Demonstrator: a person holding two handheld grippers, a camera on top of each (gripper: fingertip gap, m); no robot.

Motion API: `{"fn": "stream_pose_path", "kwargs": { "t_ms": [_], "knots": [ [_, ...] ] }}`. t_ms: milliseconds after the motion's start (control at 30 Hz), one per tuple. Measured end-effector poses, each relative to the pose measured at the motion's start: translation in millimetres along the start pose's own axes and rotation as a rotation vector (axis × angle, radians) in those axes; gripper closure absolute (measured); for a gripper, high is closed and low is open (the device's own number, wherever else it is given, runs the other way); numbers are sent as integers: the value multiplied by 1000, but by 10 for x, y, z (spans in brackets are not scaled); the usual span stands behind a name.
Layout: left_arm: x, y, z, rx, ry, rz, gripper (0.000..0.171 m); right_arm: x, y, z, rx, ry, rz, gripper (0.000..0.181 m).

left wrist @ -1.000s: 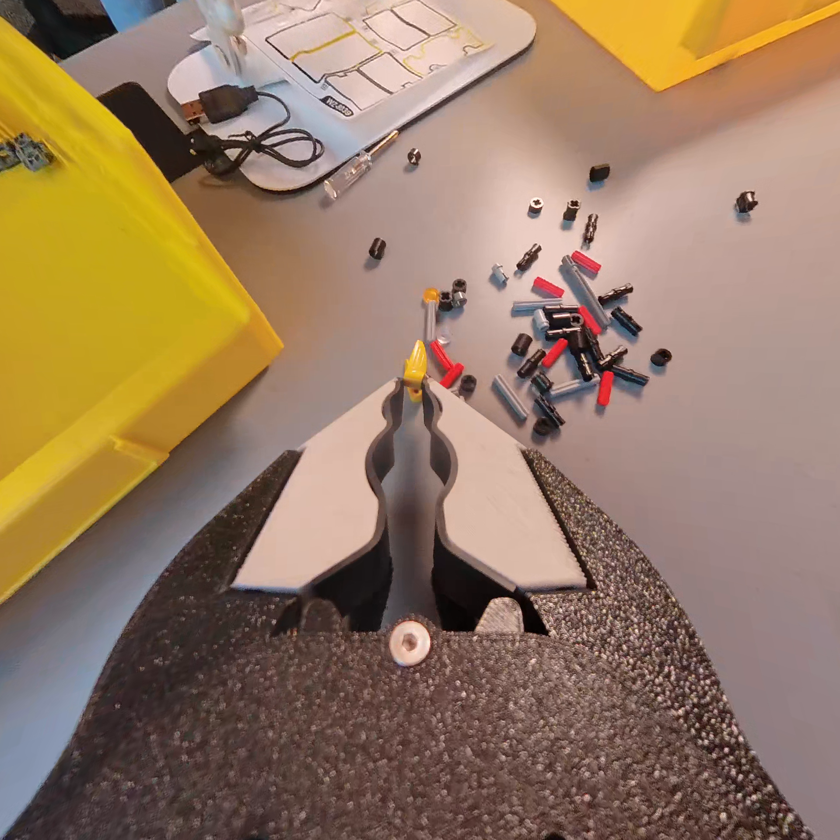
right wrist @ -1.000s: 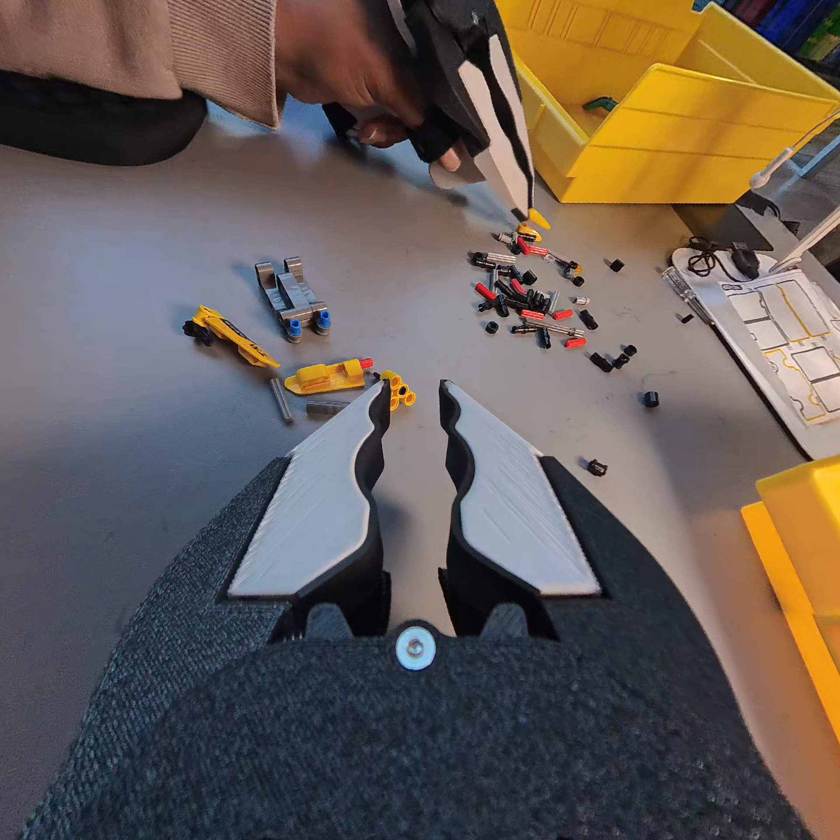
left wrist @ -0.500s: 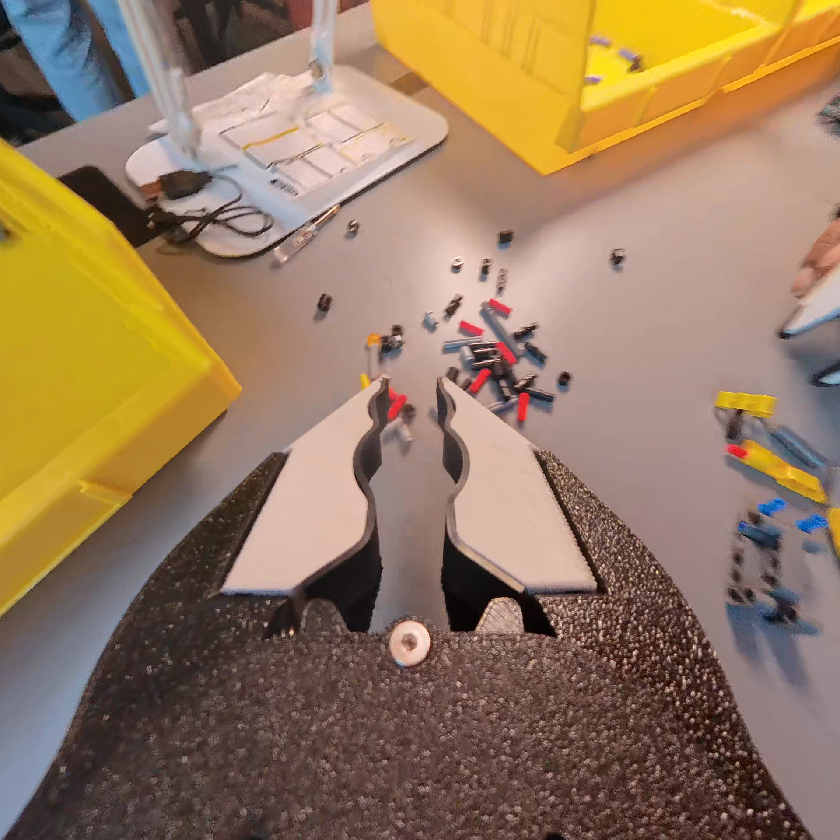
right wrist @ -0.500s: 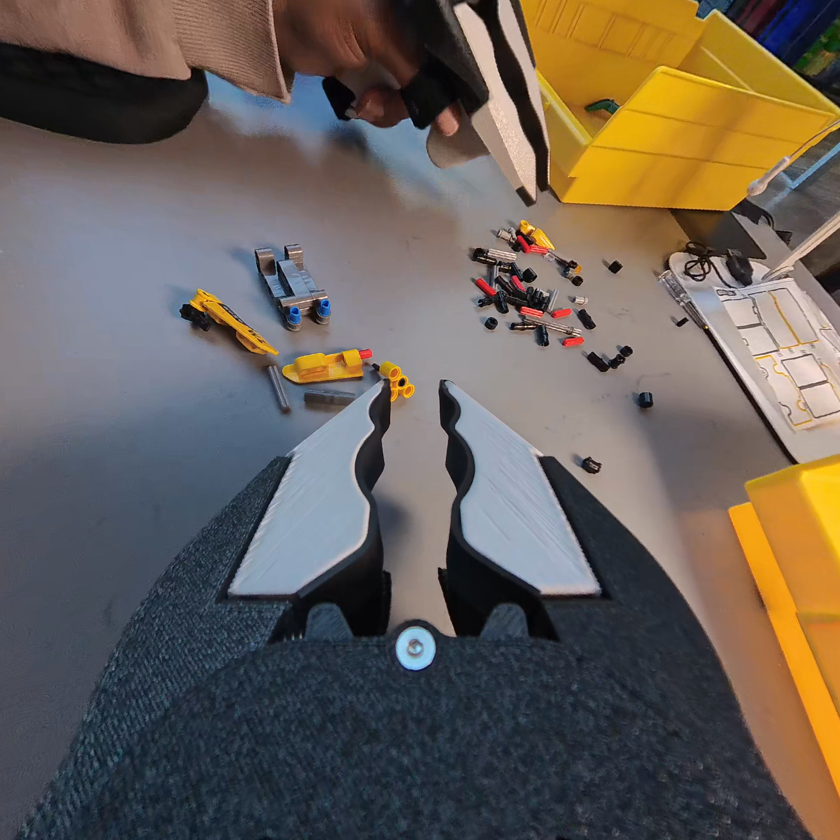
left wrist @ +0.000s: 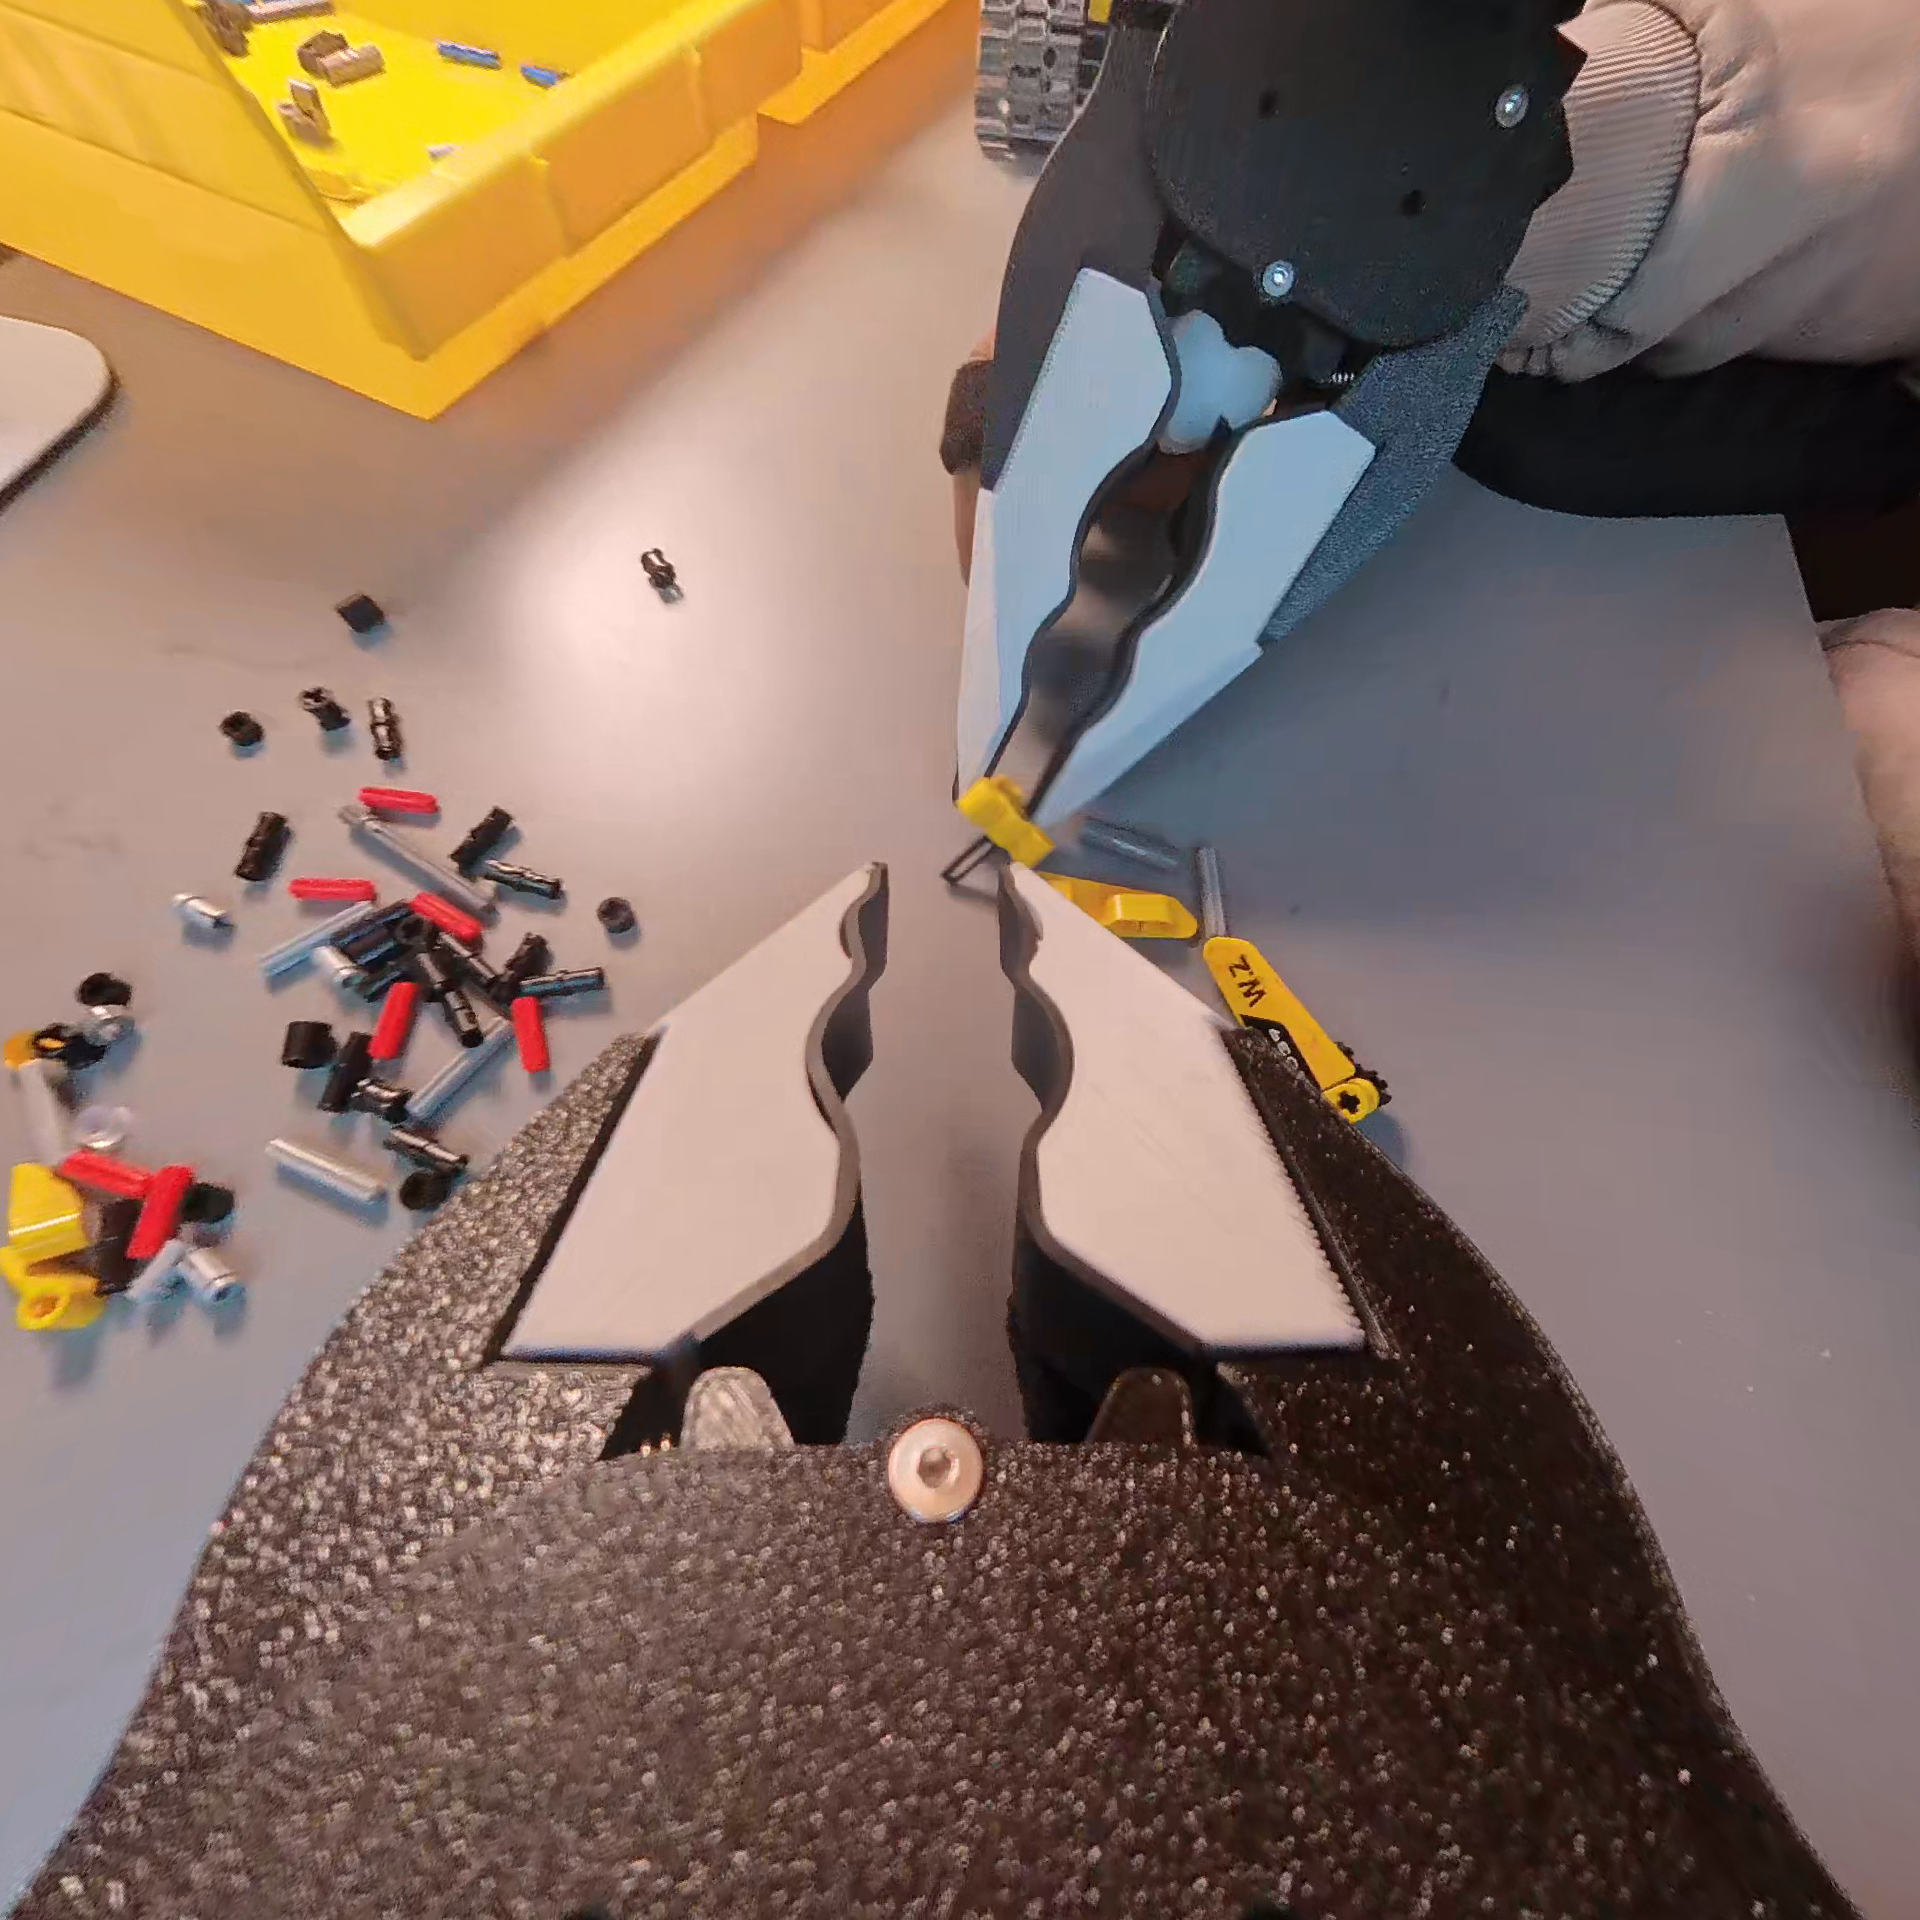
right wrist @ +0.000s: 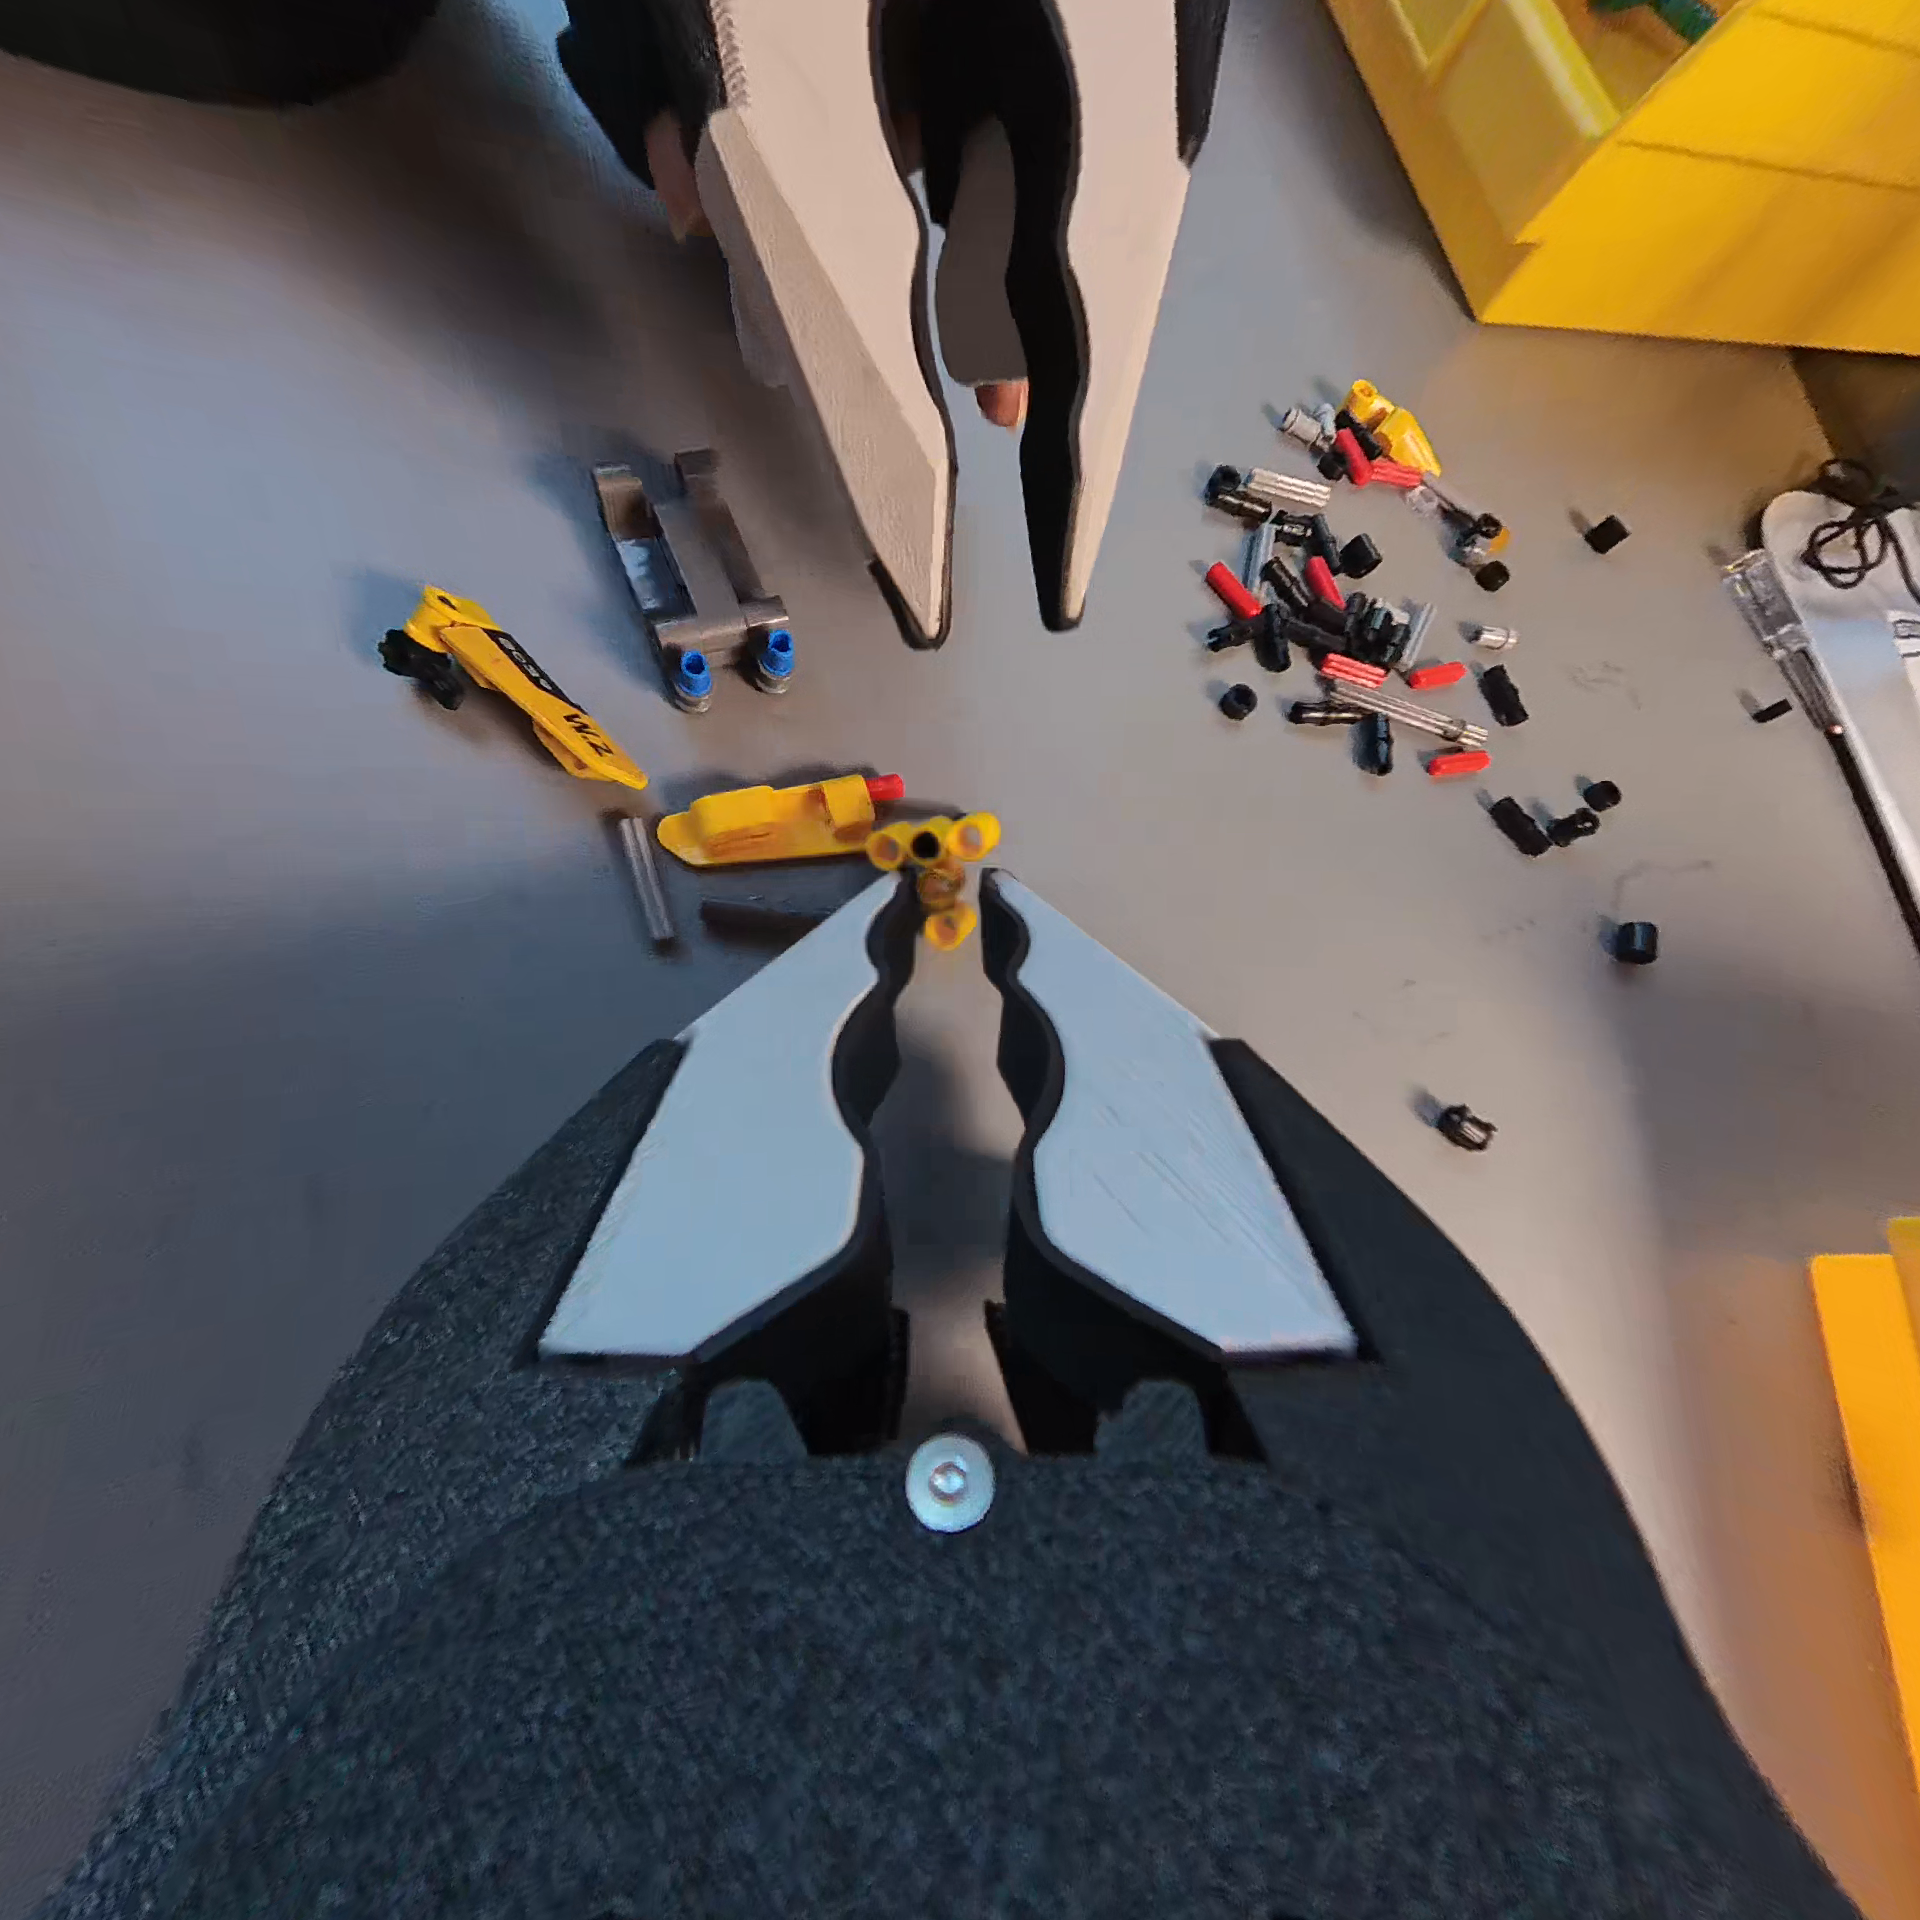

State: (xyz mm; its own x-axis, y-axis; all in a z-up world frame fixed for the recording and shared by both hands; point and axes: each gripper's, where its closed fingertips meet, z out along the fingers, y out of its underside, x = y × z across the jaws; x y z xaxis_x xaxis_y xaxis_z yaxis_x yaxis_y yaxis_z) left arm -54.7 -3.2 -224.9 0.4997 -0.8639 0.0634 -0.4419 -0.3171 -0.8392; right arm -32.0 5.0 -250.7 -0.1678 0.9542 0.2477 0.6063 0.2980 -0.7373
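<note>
The right gripper (right wrist: 940,883) sits low over the grey table (right wrist: 260,1039), its fingers drawn in around a small yellow connector piece (right wrist: 935,847) pinched at the very tips. The left wrist view shows the same grip from the other side: the right gripper (left wrist: 1013,810) points down with the yellow connector piece (left wrist: 1000,819) caught at its tips, a thin black pin sticking out below.

The left gripper (left wrist: 940,883) is partly open and holds nothing; its tips hover just beside that piece.

Just beyond lie a flat yellow part (right wrist: 769,823), a yellow arm with black markings (right wrist: 525,686) and a grey frame with blue pegs (right wrist: 691,592). To one side lies a scatter of small black, red and grey pins (right wrist: 1351,623), and farther off a yellow bin (right wrist: 1704,239).

The hold looks shallow, so the piece could twist or pop out if the left gripper nudges it. A slip could also knock the flat yellow part close beside it.

A second ago the left gripper was closed on a small yellow piece over the pin scatter, and the right one was open and empty. Now the left has let go and swung across to face the right, which has closed on the connector.
</note>
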Motion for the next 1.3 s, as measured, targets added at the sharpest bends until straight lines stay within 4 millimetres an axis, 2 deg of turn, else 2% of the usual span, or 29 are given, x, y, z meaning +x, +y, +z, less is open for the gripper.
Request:
{"fn": "stream_pose_path", "kwargs": {
  "t_ms": [167, 267, 367, 567, 767, 967, 1067, 1100, 1133, 1167, 1200, 1233, 1300],
  "knots": [
    [106, 13, 90, -33, -6, 67, 151, -14, -31, -21, 23, 31, -52, 176],
    [113, 9, 88, -31, -20, 86, 152, -7, -168, -111, 120, 63, -71, 176],
    [160, -119, 26, 41, -19, 130, 154, -75, -325, -228, 235, 45, -62, 176],
    [378, -298, -70, 149, 58, 200, 166, -140, -524, -423, 397, -57, 52, 176],
    [501, -358, -109, 156, 110, 203, 168, -204, -593, -521, 452, -134, 130, 176],
    [522, -374, -108, 164, 116, 186, 168, -229, -593, -541, 448, -173, 168, 176],
    [506, -479, -149, 205, 115, 140, 168, -171, -684, -650, 519, -199, 237, 177],
    [474, -475, -150, 205, 108, 123, 168, -154, -701, -674, 537, -201, 247, 177],
    [364, -368, -140, 156, 69, 111, 168, -93, -741, -758, 595, -198, 277, 177],
    [223, -238, -168, 122, 29, 91, 168, 96, -821, -1001, 725, -186, 371, 178],
    [160, -248, -264, 170, 50, 22, 169, 305, -824, -1248, 807, -133, 415, 178],
    [116, -343, -375, 235, 65, -20, 168, 411, -762, -1358, 790, -47, 366, 177],
    [38, -503, -472, 303, 49, -26, 168, 415, -686, -1342, 749, -11, 356, 177]
  ]
}}
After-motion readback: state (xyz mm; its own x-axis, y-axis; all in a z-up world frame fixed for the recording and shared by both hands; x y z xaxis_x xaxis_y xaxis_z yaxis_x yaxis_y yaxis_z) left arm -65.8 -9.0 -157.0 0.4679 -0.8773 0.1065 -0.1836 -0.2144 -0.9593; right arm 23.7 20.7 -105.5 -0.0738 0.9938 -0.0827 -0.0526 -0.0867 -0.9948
